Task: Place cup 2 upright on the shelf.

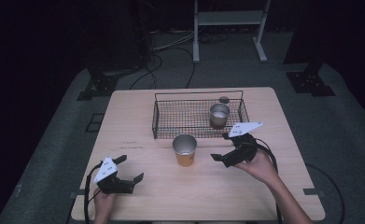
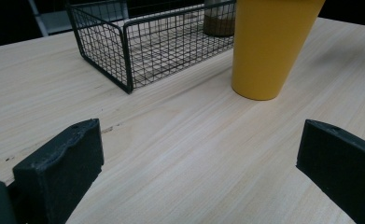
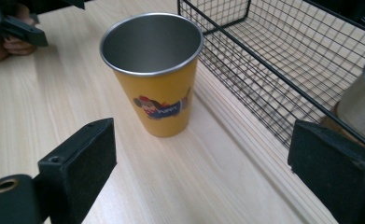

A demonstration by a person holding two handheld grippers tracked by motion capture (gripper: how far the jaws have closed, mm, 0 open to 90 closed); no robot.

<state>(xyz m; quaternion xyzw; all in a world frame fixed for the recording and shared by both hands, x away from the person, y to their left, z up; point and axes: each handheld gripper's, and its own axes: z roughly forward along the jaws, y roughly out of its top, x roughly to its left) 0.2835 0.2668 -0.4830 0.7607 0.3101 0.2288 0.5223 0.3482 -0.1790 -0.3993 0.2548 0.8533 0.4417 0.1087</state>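
A: From the high view, where are the hands?
B: Both come in from the bottom edge. The left hand point(image 1: 103, 200) sits low near the front of the wooden counter point(image 1: 133, 116), holding the left gripper point(image 1: 132, 169), whose fingers are released and spread wide, pointing right and slightly forward. The right hand point(image 1: 260, 165) reaches further in, forearm angled up to the left, and the right gripper point(image 1: 221, 147) is also released, aimed left toward the yellow metal cup point(image 1: 185, 150).

A: And the cup?
B: Upright near the middle of the counter, just in front of the black wire basket point(image 1: 161, 114), between the two grippers and touched by neither. A second, silver cup point(image 1: 219, 115) stands inside the basket toward its right end.

A: The left gripper view?
B: Its two fingers point(image 2: 63, 165) stand far apart over bare wood. The yellow cup point(image 2: 269, 46) is ahead to the right, the basket point(image 2: 124, 60) beyond it.

A: The right gripper view?
B: Fingers point(image 3: 82, 161) parted again, holding nothing. The cup point(image 3: 159, 74), with a cartoon print, stands ahead on the counter beside the basket wall point(image 3: 245, 60). The silver cup point(image 3: 362, 100) shows at the right edge, and the other hand point(image 3: 3, 44) at top left
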